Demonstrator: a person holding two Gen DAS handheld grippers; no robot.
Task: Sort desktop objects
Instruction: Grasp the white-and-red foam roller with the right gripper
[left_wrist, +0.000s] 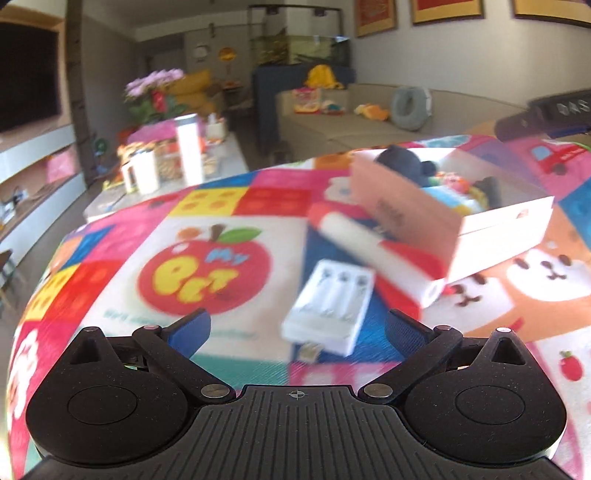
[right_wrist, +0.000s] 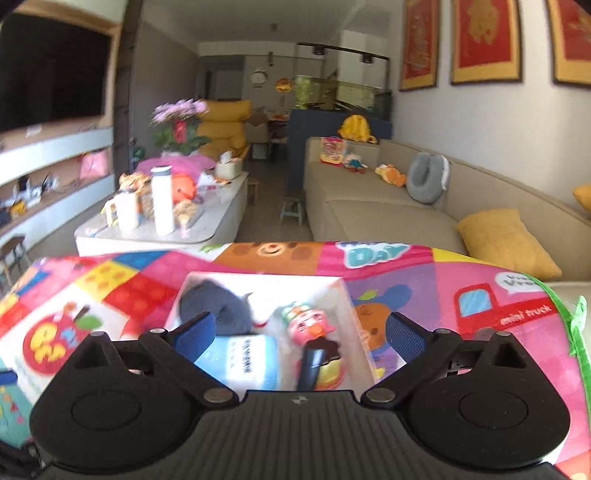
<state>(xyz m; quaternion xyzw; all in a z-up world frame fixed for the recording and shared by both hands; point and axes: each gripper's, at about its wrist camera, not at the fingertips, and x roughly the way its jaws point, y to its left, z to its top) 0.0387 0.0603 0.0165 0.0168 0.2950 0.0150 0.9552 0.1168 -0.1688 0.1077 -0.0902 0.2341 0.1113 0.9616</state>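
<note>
My left gripper (left_wrist: 297, 325) is open just above the colourful table mat (left_wrist: 207, 236). A white battery charger (left_wrist: 328, 306) lies flat on the mat between its blue pads, touching neither. Beyond it lies a white tube with a red end (left_wrist: 373, 254), against a white box (left_wrist: 454, 218). My right gripper (right_wrist: 301, 330) is open above that white box (right_wrist: 343, 291), which holds a dark grey plush toy (right_wrist: 218, 304), a blue and white packet (right_wrist: 245, 363), a painted figurine (right_wrist: 308, 325) and a dark blue stick (right_wrist: 312, 363). Nothing is in either gripper.
The right gripper's black body (left_wrist: 546, 114) shows at the far right of the left wrist view. Behind the table stand a beige sofa (right_wrist: 376, 210) with cushions and a low white coffee table (right_wrist: 162, 229) crowded with bottles and snacks.
</note>
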